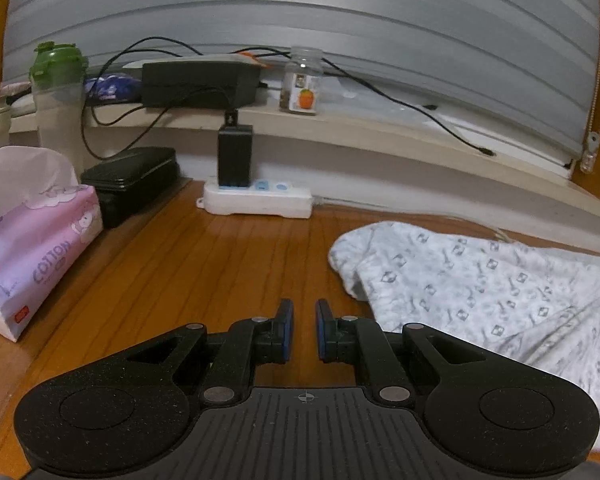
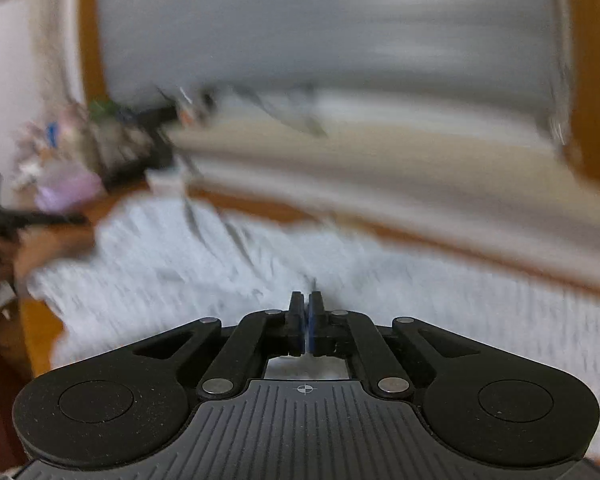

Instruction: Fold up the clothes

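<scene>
Grey-printed garment [image 1: 500,284] lies off to the right of the left gripper [image 1: 304,320], whose jaws stand narrowly apart over bare wooden table [image 1: 204,256], holding nothing. Blurred right view: right gripper [image 2: 306,312] pinched together directly above the cloth, nearer.

Two claws held low over the tabletop, neither carrying anything

The left claw [image 1: 304,312] points forward and somewhat downward, its two blue-padded fingers [image 1: 287,332] standing a narrow gap apart with nothing between them. The right claw [image 2: 306,308] tilts down at much the same angle, its pads pressed together, nothing visible between them; its view is smeared with blur. In the right wrist view the person's left hand [image 2: 28,252] shows at the far left edge, wrapped around the dark body of the other claw, too blurred for finer detail.
</scene>
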Demonstrator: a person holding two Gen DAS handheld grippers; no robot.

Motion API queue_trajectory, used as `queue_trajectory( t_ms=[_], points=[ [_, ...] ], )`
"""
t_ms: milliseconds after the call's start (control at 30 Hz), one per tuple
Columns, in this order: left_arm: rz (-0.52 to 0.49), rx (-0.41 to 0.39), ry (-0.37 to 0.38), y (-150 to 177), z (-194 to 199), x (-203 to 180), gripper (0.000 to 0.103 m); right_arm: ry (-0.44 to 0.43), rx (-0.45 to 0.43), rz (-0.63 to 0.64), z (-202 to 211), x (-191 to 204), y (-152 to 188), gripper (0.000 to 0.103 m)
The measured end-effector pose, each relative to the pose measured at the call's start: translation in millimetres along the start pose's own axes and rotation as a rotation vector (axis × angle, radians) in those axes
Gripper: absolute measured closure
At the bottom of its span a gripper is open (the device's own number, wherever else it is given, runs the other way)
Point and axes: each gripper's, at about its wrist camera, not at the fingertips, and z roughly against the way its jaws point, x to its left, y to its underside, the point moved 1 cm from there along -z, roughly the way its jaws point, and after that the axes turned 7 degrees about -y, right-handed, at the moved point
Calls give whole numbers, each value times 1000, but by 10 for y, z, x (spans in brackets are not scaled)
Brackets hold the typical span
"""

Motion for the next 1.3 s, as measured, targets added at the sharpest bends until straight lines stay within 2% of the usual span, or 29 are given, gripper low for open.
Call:
queue_trajectory(
  t_ms=[100,167,233,267,300,400,633,733,800,833,967,1067,1133,1300],
  points=[
    [-2,14,21,4,-58,-54,92,58,33,31,-100,-39,106,97],
    [-3,31,39,-12,-141,-100,92,57,23,15,-94,-78,104,96],
    [1,40,58,-43,-220,-140,82,57,0,15,-50,-93,55,93],
    [6,41,67,-67,-256,-153,71,59,-13,19,-26,-96,28,91],
    [16,39,74,-102,-290,-157,68,61,-25,23,-1,-100,1,88],
    [52,41,100,-231,-417,-165,68,55,-56,35,38,-82,-68,82],
    [114,98,226,-353,-659,-291,66,53,-68,119,-155,183,-162,78],
    [65,98,250,-281,-623,-473,66,39,-76,145,-226,294,-234,78],
    [40,85,261,-233,-554,-568,76,20,-78,151,-283,357,-299,78],
    [26,77,262,-210,-513,-615,77,13,-78,158,-319,393,-333,78],
    [-55,61,272,-118,-345,-822,77,-13,-78,191,-490,557,-440,77],
    [-115,68,280,-34,-246,-938,77,-45,-65,196,-645,652,-443,70],
    [-129,72,288,25,-195,-959,70,-56,-49,204,-739,702,-417,70],
    [-116,33,258,11,-61,-820,69,-66,-22,214,-883,747,-333,70]
  ],
)
